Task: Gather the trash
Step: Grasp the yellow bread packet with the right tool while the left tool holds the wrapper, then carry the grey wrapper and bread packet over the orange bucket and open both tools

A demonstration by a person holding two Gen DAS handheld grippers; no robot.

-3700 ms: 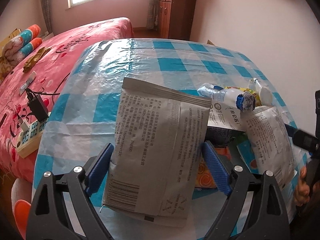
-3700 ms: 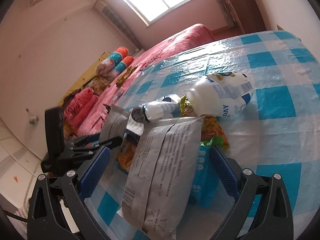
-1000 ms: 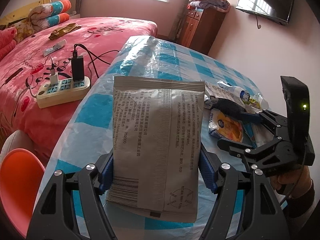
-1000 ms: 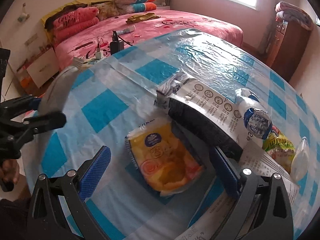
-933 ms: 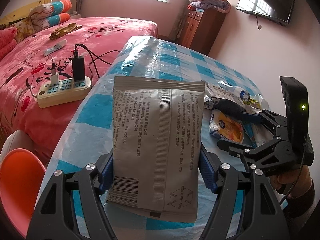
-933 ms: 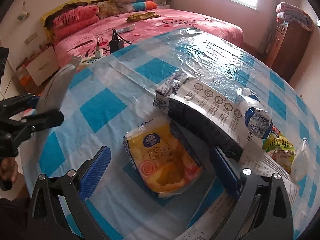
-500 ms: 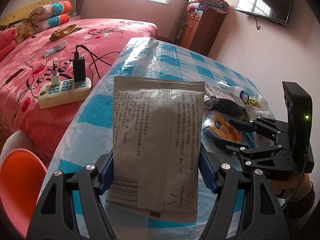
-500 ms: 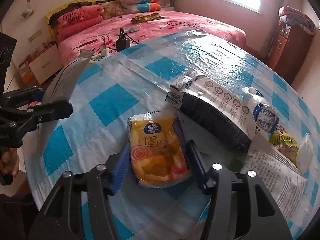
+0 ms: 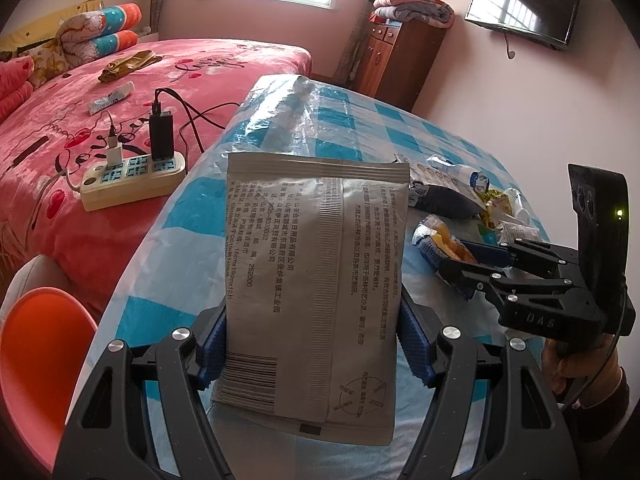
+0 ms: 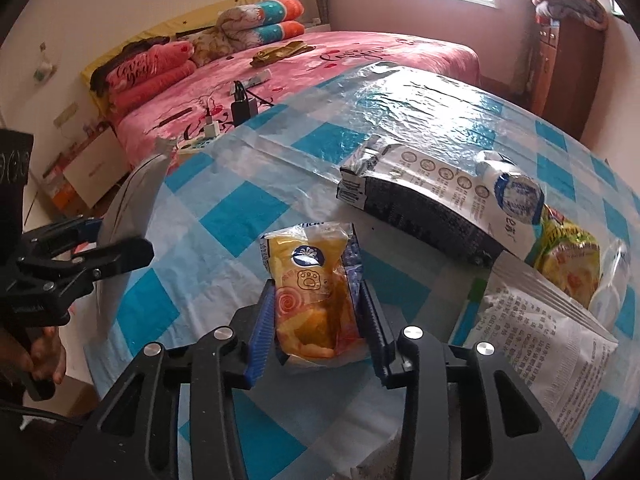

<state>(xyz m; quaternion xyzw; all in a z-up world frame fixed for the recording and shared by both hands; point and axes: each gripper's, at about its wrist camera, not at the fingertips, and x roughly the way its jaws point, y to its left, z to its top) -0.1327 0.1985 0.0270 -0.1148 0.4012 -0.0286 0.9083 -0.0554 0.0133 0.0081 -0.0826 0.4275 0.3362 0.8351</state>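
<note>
Trash litters the checked table [image 10: 248,208]. Your left gripper [image 9: 312,340] is clamped on the grey packet [image 9: 316,280]. Your right gripper [image 10: 316,312] is closing around the yellow pack [image 10: 316,292], pads seemingly touching. More wrappers [image 10: 432,204] lie at two o'clock. Squeeze too hard and the soft pack may buckle and slip out.

Tablecloth [image 10: 248,208]: blue and white checks under glossy clear plastic. Big pouch [image 9: 316,280]: grey, black print, barcode at the bottom left. Small snack pack [image 10: 316,292]: yellow-orange, blue round logo, red swirl. Long bag [image 10: 420,200]: black and white with round icons. Bottle [image 10: 516,204]: white with a blue-printed end. Crumpled wrapper [image 10: 568,256]: yellow-green. Bedspread [image 9: 80,128]: pink with red hearts. Chair [image 9: 36,352]: orange. Gripper pads [image 10: 262,328]: blue on black frames.
</note>
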